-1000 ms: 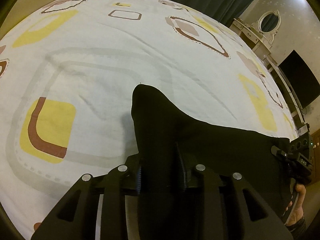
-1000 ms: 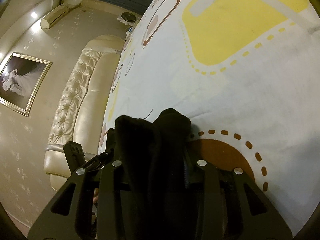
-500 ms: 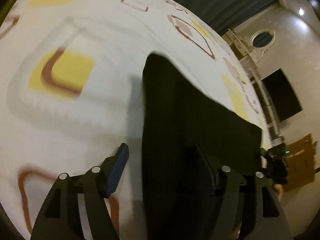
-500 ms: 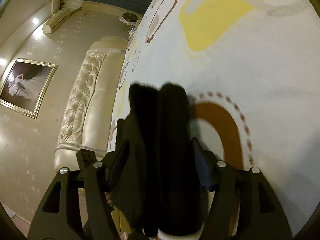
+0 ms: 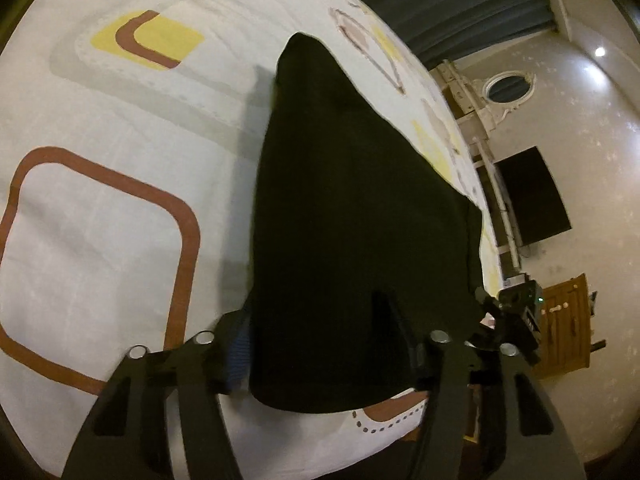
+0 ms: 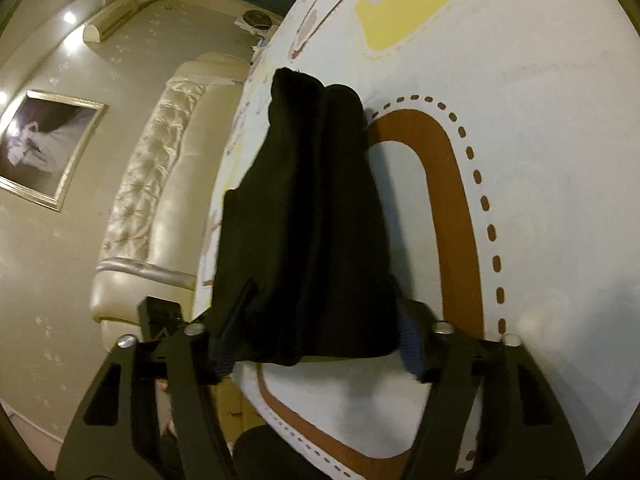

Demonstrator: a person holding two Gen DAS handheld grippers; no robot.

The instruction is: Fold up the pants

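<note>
Lying folded on the patterned bedsheet (image 5: pixel 100 208), the black pants (image 5: pixel 352 216) sit between the spread, released fingers of the left gripper (image 5: pixel 324 350) and right gripper (image 6: pixel 316 344), likely so the fold rests undisturbed.

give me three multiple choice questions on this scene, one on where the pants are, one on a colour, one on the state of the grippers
1. Where do the black fabric pants lie?
A. on the patterned white bedsheet
B. on the cream tufted headboard
C. on the floor

2. What colour is the wide curved band printed on the sheet beside the pants in the right wrist view?
A. green
B. brown
C. blue

3. How do the two grippers stand?
A. both open
B. both shut on the pants
C. only the left open

Answers:
1 A, the folded pants rest flat on the sheet.
2 B, the band is brown with a dotted outline.
3 A, the left gripper and right gripper have their fingers spread wider than the cloth.
</note>
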